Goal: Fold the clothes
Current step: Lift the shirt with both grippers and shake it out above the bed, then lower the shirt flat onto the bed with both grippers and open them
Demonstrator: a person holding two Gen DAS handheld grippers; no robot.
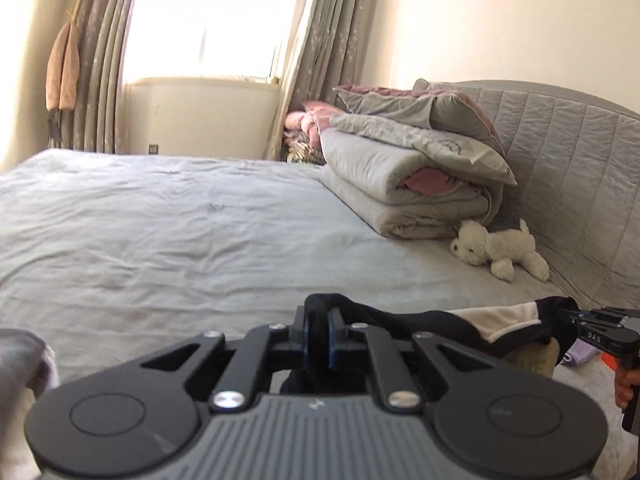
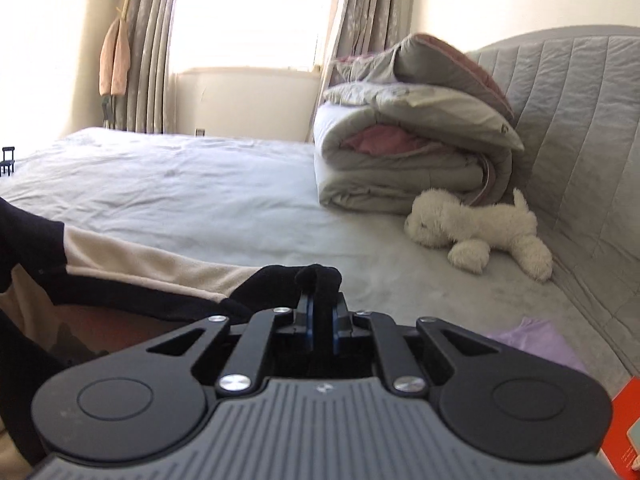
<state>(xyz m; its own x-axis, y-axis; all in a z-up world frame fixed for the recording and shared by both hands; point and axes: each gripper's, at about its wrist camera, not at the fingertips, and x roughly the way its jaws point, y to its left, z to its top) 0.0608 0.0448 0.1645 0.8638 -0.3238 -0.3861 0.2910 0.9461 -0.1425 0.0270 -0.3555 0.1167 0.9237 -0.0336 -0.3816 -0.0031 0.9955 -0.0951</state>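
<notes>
Nearest, the left gripper (image 1: 318, 336) is clamped on a bunched dark edge of the navy-and-cream garment (image 2: 132, 264), and the right gripper (image 2: 322, 320) pinches the opposite edge likewise; the cloth hangs slack between the 2, lifted above the grey bed (image 1: 180, 232). It looks soft, light and floppy, so edge or corner holds suit it best. Beyond lie a plush dog (image 2: 480, 228) and stacked duvets (image 2: 404, 160).
</notes>
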